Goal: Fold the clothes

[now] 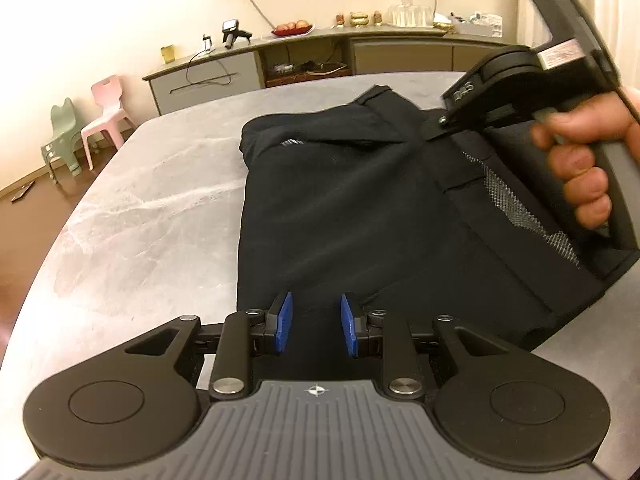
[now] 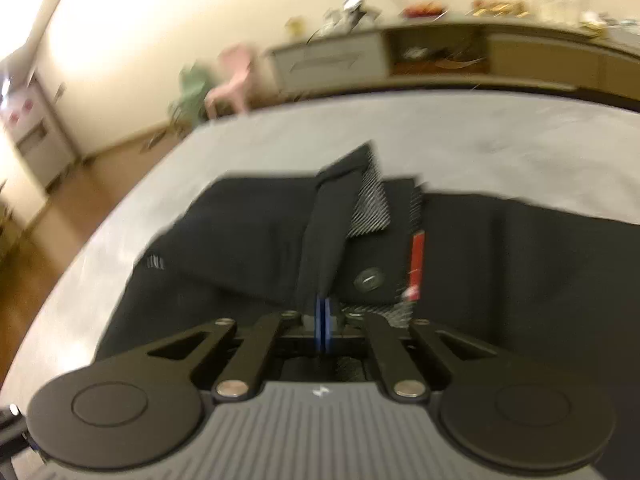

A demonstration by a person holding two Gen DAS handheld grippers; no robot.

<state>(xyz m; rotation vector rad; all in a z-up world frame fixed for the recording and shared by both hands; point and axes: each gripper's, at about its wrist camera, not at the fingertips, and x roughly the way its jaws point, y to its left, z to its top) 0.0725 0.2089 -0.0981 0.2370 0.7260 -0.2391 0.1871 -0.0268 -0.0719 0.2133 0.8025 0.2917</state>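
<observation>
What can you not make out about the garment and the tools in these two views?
- Left wrist view: the right tool's tips, hidden in the dark trousers.
- Left wrist view: the trousers' right side, cut off by the frame edge and hand.
- Right wrist view: the red label's text, motion-blurred.

I am seeing the trousers (image 1: 340,208) lying on the bench (image 1: 152,208), my left gripper (image 1: 316,322) sitting at their near edge, my right gripper (image 2: 323,322) over them, the sideboard (image 1: 304,60) standing behind.
</observation>
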